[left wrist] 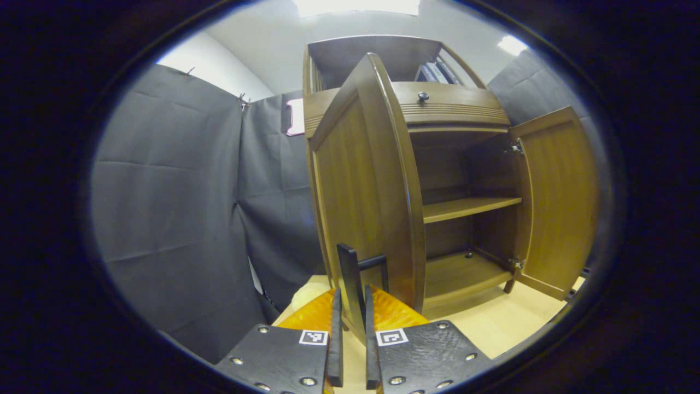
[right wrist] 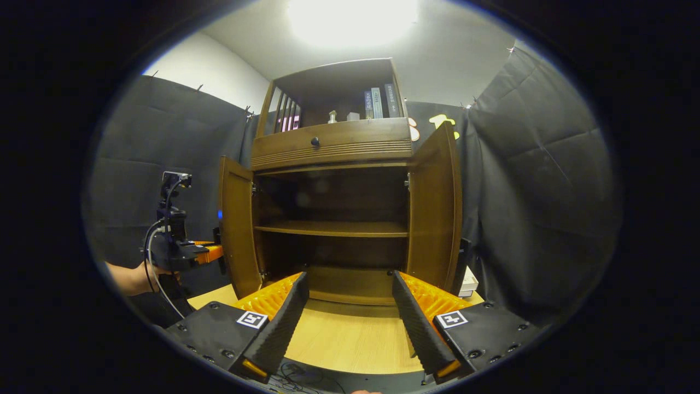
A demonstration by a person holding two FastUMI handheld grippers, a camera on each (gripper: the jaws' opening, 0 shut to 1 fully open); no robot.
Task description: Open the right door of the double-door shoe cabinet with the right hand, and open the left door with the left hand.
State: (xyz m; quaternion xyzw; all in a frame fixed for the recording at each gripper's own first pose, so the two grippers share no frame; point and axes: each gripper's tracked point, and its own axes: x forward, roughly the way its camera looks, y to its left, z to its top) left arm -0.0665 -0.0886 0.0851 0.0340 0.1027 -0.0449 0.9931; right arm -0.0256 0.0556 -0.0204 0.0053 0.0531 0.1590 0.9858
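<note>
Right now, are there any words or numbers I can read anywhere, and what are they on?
None can be read.
Book spines on the cabinet's top shelf: print too small and blurred.
Square black-and-white markers on the left gripper and on the right gripper: patterns, not words.

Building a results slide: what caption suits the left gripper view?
Left tool closed on the left door's handle, shoe cabinet's left door and right door both swung open.
</note>
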